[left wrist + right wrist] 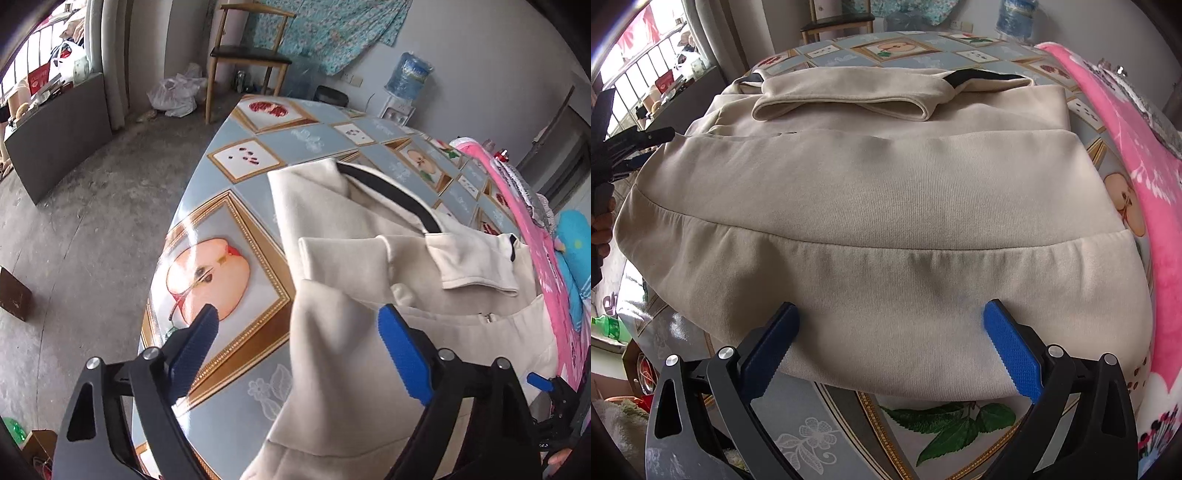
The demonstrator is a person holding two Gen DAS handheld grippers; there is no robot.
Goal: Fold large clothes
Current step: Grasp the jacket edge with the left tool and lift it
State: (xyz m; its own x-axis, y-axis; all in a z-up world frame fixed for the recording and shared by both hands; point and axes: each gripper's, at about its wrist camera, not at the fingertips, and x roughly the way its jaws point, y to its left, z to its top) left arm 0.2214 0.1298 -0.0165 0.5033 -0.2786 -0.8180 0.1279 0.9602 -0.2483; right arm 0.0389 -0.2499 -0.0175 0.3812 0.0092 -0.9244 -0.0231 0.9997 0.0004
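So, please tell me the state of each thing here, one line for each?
Cream garment: partly folded, lying on the table.
Sleeve: folded across the top.
Left tongs: open, over the garment's edge.
Right tongs: open, at the hem.
Pink blanket: bunched alongside.

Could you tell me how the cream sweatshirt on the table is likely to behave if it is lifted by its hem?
The cream sweatshirt would probably sag and unfold, since its cloth already drapes in soft folds. It looks thick and layered, so likely weighty for a garment. On the glossy tablecloth it may slide easily when pushed.
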